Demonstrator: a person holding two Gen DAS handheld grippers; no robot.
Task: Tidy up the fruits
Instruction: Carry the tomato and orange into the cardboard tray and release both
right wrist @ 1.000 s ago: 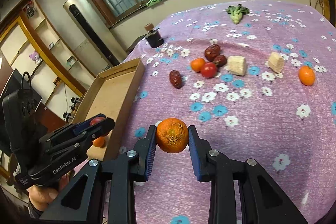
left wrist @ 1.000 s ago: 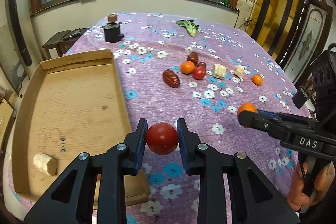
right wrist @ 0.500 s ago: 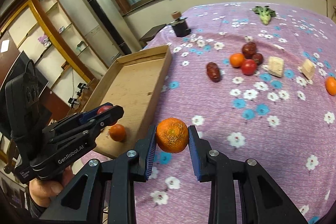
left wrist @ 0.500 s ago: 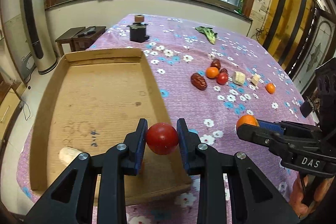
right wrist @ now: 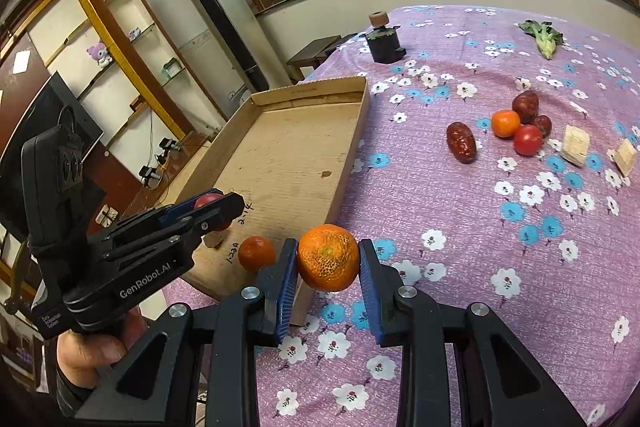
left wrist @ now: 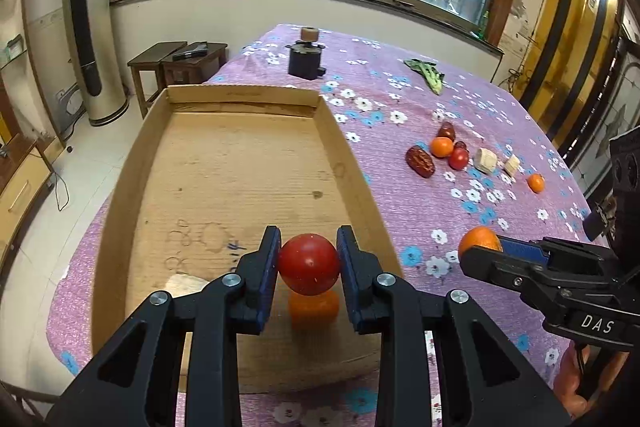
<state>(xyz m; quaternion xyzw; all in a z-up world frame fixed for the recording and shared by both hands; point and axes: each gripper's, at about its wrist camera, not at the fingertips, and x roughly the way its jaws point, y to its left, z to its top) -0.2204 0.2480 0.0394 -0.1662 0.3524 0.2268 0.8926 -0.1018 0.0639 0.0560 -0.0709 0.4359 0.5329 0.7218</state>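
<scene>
My left gripper (left wrist: pixel 309 263) is shut on a red tomato (left wrist: pixel 309 263) and hangs over the near end of the cardboard tray (left wrist: pixel 224 163). Below the tomato an orange (left wrist: pixel 314 309) lies on the tray floor, with a pale chunk (left wrist: pixel 184 283) to its left. My right gripper (right wrist: pixel 327 259) is shut on an orange tangerine (right wrist: pixel 327 258) above the tablecloth, just right of the tray's near corner (right wrist: pixel 308 291). In the right wrist view the left gripper (right wrist: pixel 212 205) shows at the left, over the tray, with the tray's orange (right wrist: pixel 256 253) beside it.
Further out on the purple flowered tablecloth (right wrist: pixel 500 227) lie red dates (right wrist: pixel 461 142), a small orange (right wrist: pixel 505 123), a tomato (right wrist: pixel 527 140), pale chunks (right wrist: pixel 575 145) and another orange (left wrist: pixel 535 183). A black holder (left wrist: pixel 306 61) and a leafy green (left wrist: pixel 426 75) sit at the far end.
Both grippers have moved left with their fruit. The left one went from above the cloth to above the tray; the right one came up to the tray's near corner.
</scene>
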